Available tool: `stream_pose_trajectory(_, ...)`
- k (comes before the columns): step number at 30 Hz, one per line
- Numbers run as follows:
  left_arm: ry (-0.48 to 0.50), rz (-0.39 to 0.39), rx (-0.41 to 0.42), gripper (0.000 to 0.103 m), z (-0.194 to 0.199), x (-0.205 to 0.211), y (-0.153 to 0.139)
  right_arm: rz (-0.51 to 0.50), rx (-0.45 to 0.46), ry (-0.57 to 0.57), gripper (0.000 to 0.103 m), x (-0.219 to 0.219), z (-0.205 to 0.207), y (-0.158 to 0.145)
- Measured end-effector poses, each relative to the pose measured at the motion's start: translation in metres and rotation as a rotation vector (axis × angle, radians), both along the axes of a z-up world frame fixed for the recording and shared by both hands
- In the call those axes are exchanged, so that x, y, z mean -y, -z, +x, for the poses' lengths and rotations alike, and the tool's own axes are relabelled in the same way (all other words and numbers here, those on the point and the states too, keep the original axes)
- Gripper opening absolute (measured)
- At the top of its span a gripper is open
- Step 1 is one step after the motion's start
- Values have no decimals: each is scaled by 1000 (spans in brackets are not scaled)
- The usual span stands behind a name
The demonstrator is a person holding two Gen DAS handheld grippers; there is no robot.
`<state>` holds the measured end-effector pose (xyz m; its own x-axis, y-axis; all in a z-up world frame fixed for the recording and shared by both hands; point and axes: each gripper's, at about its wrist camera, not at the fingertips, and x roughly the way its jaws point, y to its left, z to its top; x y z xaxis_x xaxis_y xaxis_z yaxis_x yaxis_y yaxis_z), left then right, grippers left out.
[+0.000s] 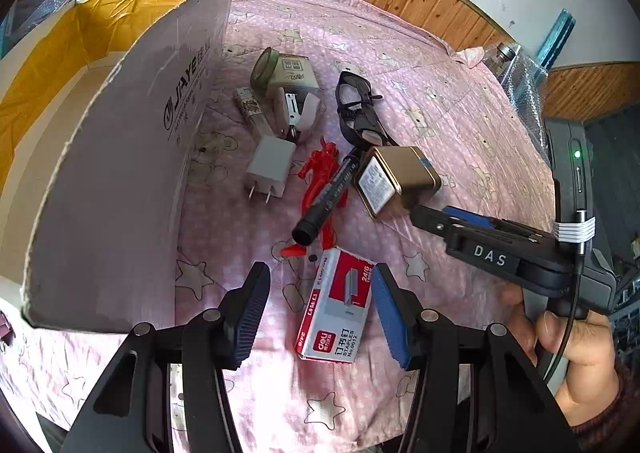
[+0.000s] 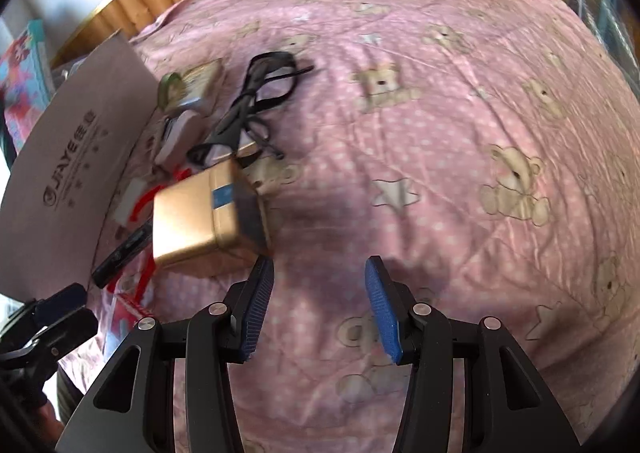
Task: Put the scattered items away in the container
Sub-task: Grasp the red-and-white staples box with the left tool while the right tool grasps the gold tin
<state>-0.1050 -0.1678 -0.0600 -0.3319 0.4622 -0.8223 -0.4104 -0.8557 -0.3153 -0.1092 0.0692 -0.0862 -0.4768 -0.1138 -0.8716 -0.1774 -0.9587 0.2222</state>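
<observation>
Left wrist view, left to right. A cardboard box [image 1: 120,157] is standing at the left of the frame, its flap rising over the pink sheet [image 1: 460,113] of the bed. Just right of the flap, a green-lidded jar [image 1: 280,71] is lying at upper centre, with a small tube [image 1: 250,109] and a white clip [image 1: 294,111] just below it. A white charger [image 1: 270,165] is lying below those, prongs pointing toward the bottom of the frame. A red toy [image 1: 320,173] is lying beside it, and a black marker [image 1: 330,197] is resting across the toy. Black glasses [image 1: 356,109] are lying right of the clip. A gold tin [image 1: 396,181] is sitting on its side at centre right.

The left tool [image 1: 320,309] is hanging wide open at lower centre, and a red staple box [image 1: 334,309] is lying on the sheet between its fingers; contact cannot be told.

At right, a hand [image 1: 576,349] is gripping the right tool [image 1: 428,217], whose tips are reaching the tin's near edge.

Right wrist view: the box flap [image 2: 72,157] is filling the left of the frame, the tin [image 2: 204,217] is blurring left of centre, and the right tool [image 2: 320,309] is standing wide open and empty, its left finger [image 2: 258,309] just below the tin.
</observation>
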Motion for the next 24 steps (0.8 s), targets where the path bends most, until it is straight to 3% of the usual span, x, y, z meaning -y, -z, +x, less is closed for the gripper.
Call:
stream_pose_trajectory(3,-27,-11,6,54,-10,-5,9,-57,-26,-8,51,-6,3,-11)
stream_pose_trajectory(6,-7,2,-9,54,-15,-22,16,-113,-87,-86,51,11,0,-28)
stream_pose_trajectory(8,54,35,-42,54,-11,-38,15,-101,-119,-136,51,25,-6,-34)
stream_pose_trajectory(10,166,99,-23,54,-6,-52,12,-75,-105,-168,51,34,-19,-28)
stream_pose_trajectory(11,203,109,-29,54,-1,-57,10,-79,-102,-175,60,34,-23,-23)
stream_pose_trajectory(15,164,32,-72,55,6,-48,-2,-20,-103,-67,64,9,-20,-25)
stream_pose_trajectory(18,95,52,-58,63,9,-29,-3,-8,-92,-28,65,-4,-19,-26)
stream_pose_trajectory(20,87,64,-32,64,10,-28,5,-47,-98,-49,65,-1,-19,-28)
stream_pose_trajectory(24,168,22,7,64,19,-44,25,-115,-119,-166,65,26,-21,-25)
